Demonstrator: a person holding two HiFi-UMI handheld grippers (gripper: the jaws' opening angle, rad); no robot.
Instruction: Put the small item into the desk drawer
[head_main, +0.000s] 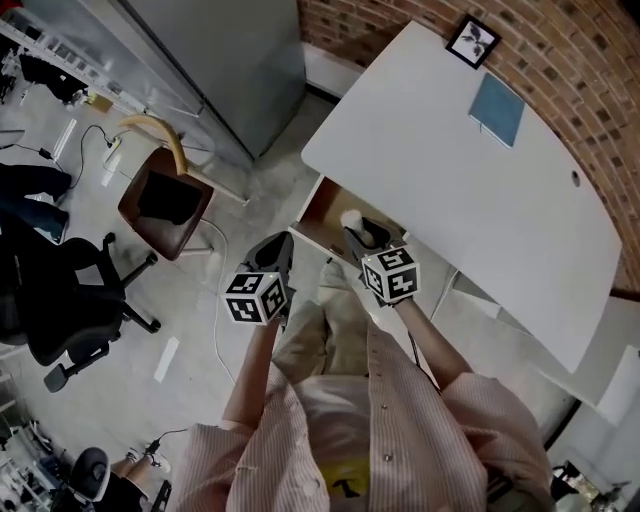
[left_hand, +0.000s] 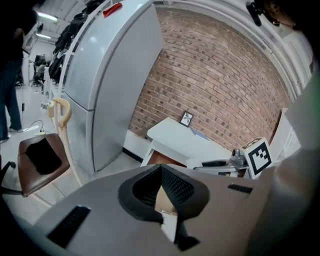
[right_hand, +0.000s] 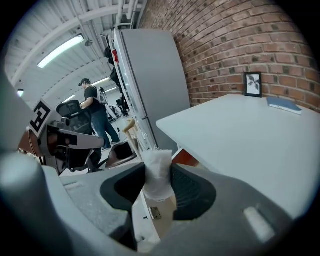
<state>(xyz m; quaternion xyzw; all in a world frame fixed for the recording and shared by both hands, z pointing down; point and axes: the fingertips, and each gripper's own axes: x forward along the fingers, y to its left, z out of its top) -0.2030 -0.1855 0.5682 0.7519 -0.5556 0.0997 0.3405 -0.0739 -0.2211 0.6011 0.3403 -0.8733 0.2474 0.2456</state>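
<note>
The right gripper (head_main: 356, 233) has its jaws clamped on a small white, crumpled-looking soft item (head_main: 351, 219), which stands upright between the two black ribbed pads in the right gripper view (right_hand: 157, 173). In the head view the item hangs at the open mouth of the pale wood-lined desk drawer (head_main: 318, 211), which is pulled out from under the near-left corner of the white bench (head_main: 480, 190); whether the item touches the drawer cannot be told. In the right gripper view the drawer's white front and wooden edge (right_hand: 165, 214) show directly below the item. The left gripper (head_main: 274, 252) is just beside the drawer, on the floor side, and its own view shows the jaws (left_hand: 161, 172) together at the tips with nothing held, the drawer's wood visible beyond them. On the bench, well apart from the drawer, a small black-framed picture (head_main: 473, 41) leans against the red brick wall (head_main: 560, 60), and a blue-grey flat book (head_main: 497, 108) lies near it. A brown wooden chair (head_main: 165, 200) and a tall grey metal cabinet (head_main: 230, 60) stand to the left of the bench.
</note>
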